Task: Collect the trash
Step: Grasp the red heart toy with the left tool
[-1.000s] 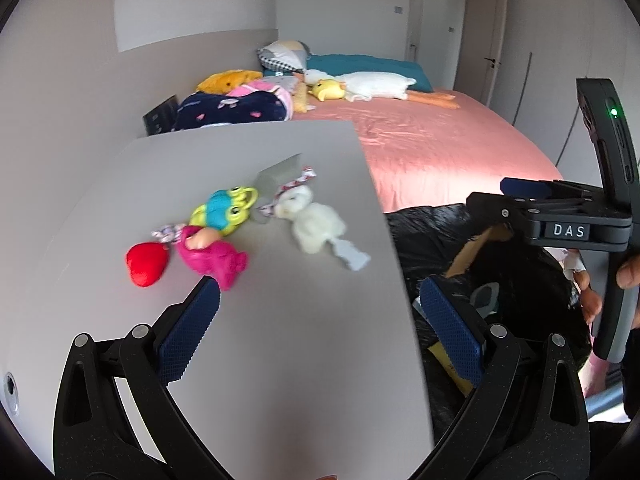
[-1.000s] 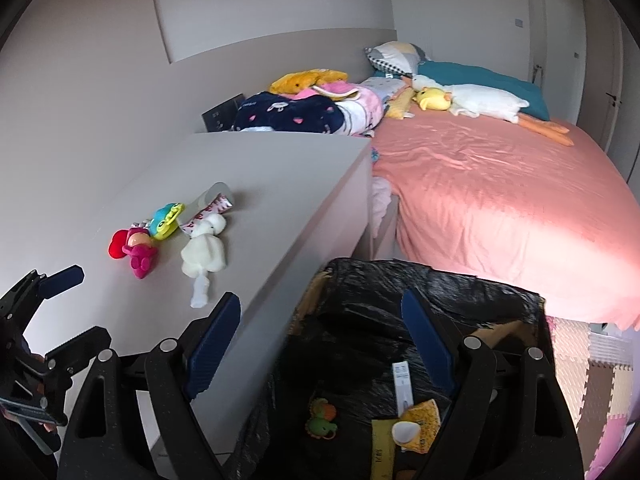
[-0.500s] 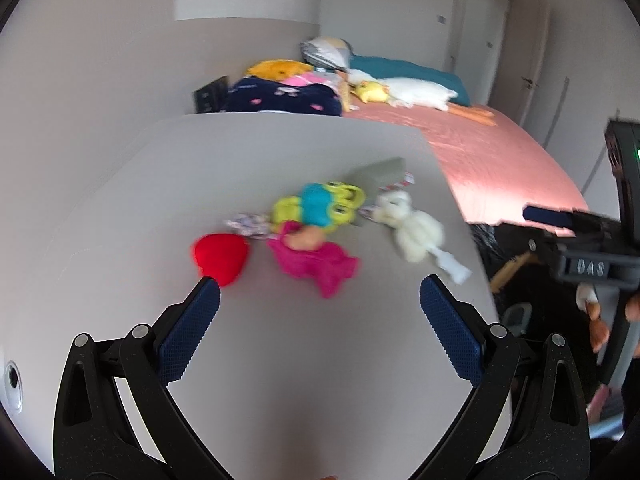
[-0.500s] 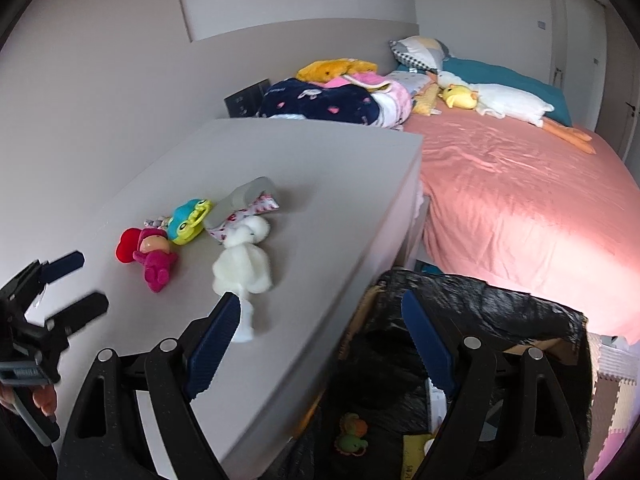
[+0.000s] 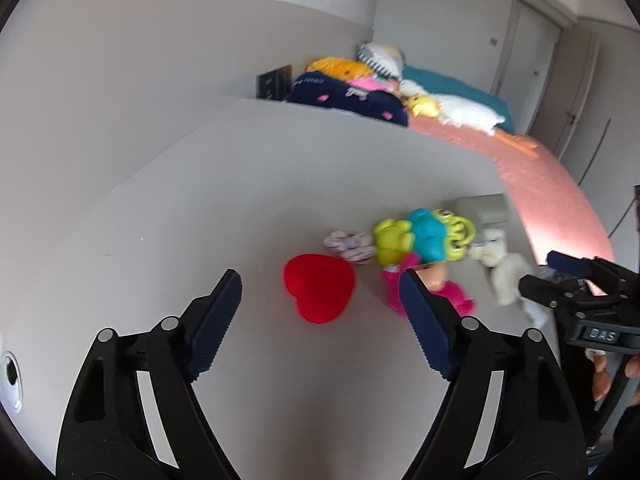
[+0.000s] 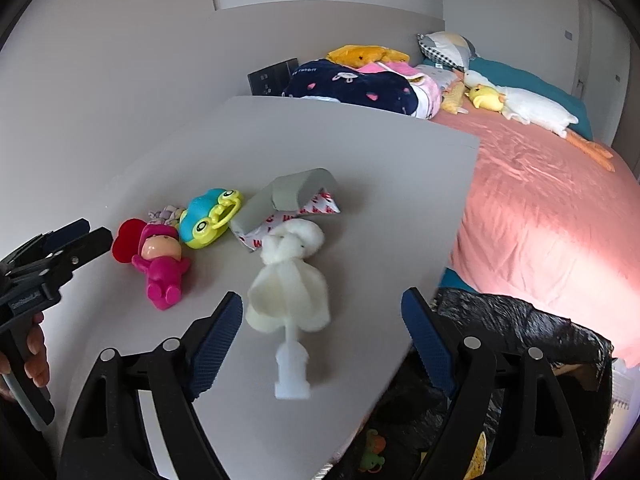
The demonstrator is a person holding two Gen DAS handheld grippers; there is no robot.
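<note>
On the grey cabinet top [image 5: 200, 208] lies a red heart [image 5: 320, 288], just ahead of my left gripper [image 5: 319, 278]. Its jaws are closing, and the pads do not touch the heart. My right gripper [image 6: 322, 296] is open above a white fluffy toy [image 6: 288, 292] with a plastic stem, which lies between its fingers, apart from both pads. Beside these lie a pink doll [image 6: 160, 268], a blue and green frog toy [image 6: 208, 220], a grey strip with red-and-white backing [image 6: 288, 200] and a small purple wad [image 5: 348, 244]. Each gripper shows at the edge of the other's view.
A black trash bag [image 6: 520, 340] stands open against the cabinet's right side, with scraps inside. Beyond it is a bed with a pink cover [image 6: 540, 208], pillows and a white plush goose [image 6: 532, 112]. A dark socket panel [image 6: 272, 76] sits on the wall behind the cabinet.
Both grippers have swung from the bag side to over the cabinet top. The heart now sits between the left fingers, which stand narrower, and the white toy between the right fingers.
</note>
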